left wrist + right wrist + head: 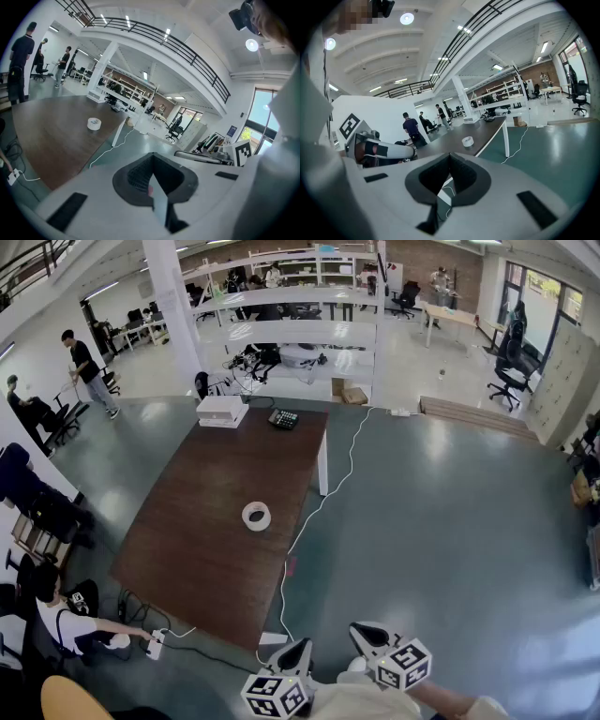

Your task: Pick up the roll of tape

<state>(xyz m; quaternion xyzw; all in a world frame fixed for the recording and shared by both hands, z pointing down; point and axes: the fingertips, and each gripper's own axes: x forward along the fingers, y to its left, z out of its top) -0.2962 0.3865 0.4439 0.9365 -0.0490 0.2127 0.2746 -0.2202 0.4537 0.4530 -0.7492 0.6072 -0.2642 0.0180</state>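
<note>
1. The roll of tape (256, 516) lay flat on the table (187, 549), close to its right long edge and about midway along it. Nothing was touching it.
2. The left gripper (295, 652) and the right gripper (367, 638) hung off the table, beyond its near right corner and well apart from the roll. Both had their jaws brought together at the tips with nothing between them.
3. Risk: closed jaws. If either gripper reached the roll without first spreading its jaws, it would probably nudge the roll instead of straddling it.
4. Risk: sliding. The roll looked light and the table top smooth, so a sideways push could send it over the nearby right edge.
5. Risk: poor bite. The roll sat low, so jaws that came in too high would likely slip off its curved outer face.
6. Risk: the cable (319, 507) trailed across the floor (441, 521) between the person and the table and could catch a foot.
7. Materials:
   - Roll: a whitish ring with an open core.
   - Table: rectangular, with a dark brown, matte, wood-look top.
   - Pads (138, 176): dark, ribbed and wedge-shaped, set in pale grey plastic bodies.
   - Floor: grey-green and glossy.
</note>
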